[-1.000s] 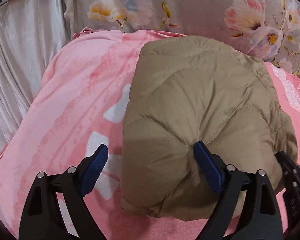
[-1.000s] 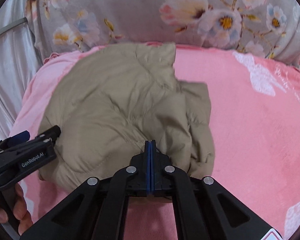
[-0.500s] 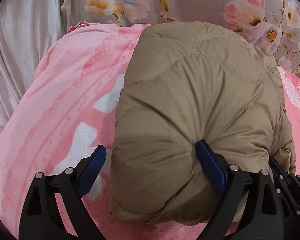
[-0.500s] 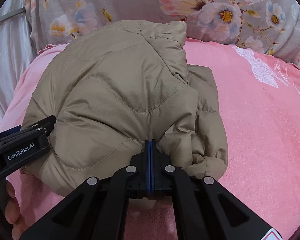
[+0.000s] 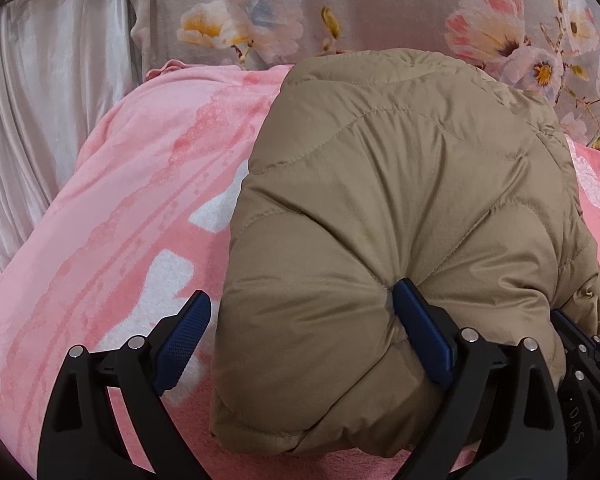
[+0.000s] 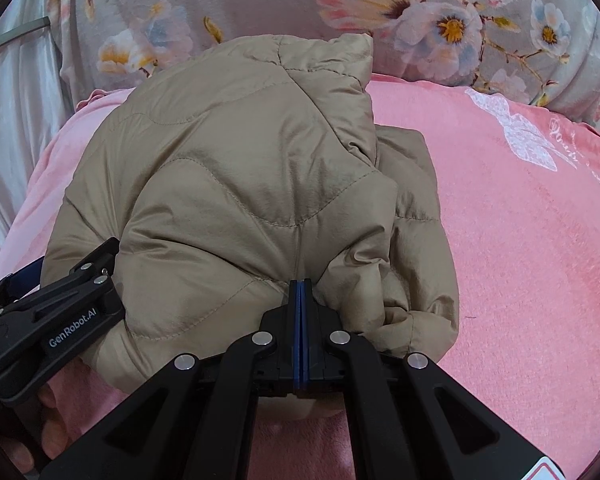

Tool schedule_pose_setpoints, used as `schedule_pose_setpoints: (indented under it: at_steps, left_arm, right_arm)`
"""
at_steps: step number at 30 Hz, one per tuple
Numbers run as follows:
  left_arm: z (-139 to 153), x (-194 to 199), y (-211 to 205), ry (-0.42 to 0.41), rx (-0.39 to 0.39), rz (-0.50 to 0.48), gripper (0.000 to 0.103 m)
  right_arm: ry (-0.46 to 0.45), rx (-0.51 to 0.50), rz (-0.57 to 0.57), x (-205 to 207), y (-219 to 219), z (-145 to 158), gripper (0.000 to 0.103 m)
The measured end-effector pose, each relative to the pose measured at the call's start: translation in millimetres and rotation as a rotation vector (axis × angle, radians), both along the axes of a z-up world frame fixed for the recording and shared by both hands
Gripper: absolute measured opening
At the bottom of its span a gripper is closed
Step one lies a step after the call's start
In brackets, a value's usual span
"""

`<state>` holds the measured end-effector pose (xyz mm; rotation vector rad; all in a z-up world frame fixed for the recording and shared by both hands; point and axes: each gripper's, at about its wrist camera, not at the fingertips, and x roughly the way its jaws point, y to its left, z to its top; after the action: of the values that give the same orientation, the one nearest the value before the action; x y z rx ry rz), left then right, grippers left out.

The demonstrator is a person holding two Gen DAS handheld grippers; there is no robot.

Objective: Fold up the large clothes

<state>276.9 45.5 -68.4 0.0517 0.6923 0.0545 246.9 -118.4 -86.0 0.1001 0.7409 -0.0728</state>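
A tan quilted puffer jacket (image 5: 412,208) lies bunched on a pink blanket (image 5: 140,200), its near edge raised; it also shows in the right wrist view (image 6: 236,184). My left gripper (image 5: 300,332) is open wide: its right finger (image 5: 420,332) presses into the jacket's near edge and its left finger (image 5: 184,332) hangs free over the blanket. My right gripper (image 6: 301,292) is shut on a fold at the jacket's near edge. The left gripper's body (image 6: 56,320) shows at the lower left of the right wrist view.
A floral grey quilt (image 6: 440,16) runs along the back. A pale satin curtain (image 5: 48,120) hangs at the left. The pink blanket (image 6: 520,220) extends to the right of the jacket. A hand (image 6: 20,448) shows under the left gripper.
The jacket's near edge has been lifted and drawn toward the cameras, so it bulges and fills more of both views. The right gripper stays shut on it; the left stays open.
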Motion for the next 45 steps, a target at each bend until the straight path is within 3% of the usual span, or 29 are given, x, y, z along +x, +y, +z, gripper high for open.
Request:
schedule_pose_setpoints:
  at_steps: [8, 11, 12, 13, 16, 21, 27, 36, 45]
  left_arm:
    - [1.7, -6.2, 10.5, -0.041, -0.068, -0.003, 0.092]
    - [11.7, -24.5, 8.2, -0.085, -0.012, 0.009, 0.091]
    - [17.3, -39.3, 6.7, -0.103, 0.013, 0.004, 0.091]
    - [20.6, -49.9, 6.5, -0.111, 0.025, 0.001, 0.092]
    - [27.9, -87.9, 5.8, -0.124, 0.028, -0.017, 0.096]
    - [17.3, -143.6, -1.0, -0.123, 0.067, -0.019, 0.098]
    - [0.1, -172.6, -1.2, -0.063, 0.002, -0.024, 0.098]
    - [-8.6, -167.7, 6.0, -0.026, -0.039, 0.019, 0.098]
    - [-8.8, -170.0, -2.8, -0.043, 0.007, -0.004, 0.098]
  right_arm:
    - [-0.013, 0.001, -0.001, -2.5, -1.5, 0.9, 0.0]
    - [-0.055, -0.007, -0.001, -20.2, -2.6, 13.0, 0.005]
    - [-0.062, -0.02, -0.002, -28.0, -2.2, 17.5, 0.013]
    - [-0.077, -0.034, -0.005, -40.9, -2.4, 23.1, 0.029]
    - [-0.125, -0.035, -0.005, -80.5, -9.0, 31.1, 0.061]
    - [-0.104, -0.097, -0.05, -141.2, -18.8, 17.5, 0.066]
    - [-0.11, -0.067, -0.069, -179.7, -20.3, 10.3, 0.087]
    - [-0.042, -0.136, -0.026, -176.6, -0.2, -1.0, 0.088]
    - [0.013, -0.133, -0.042, -171.3, -2.0, -8.5, 0.09]
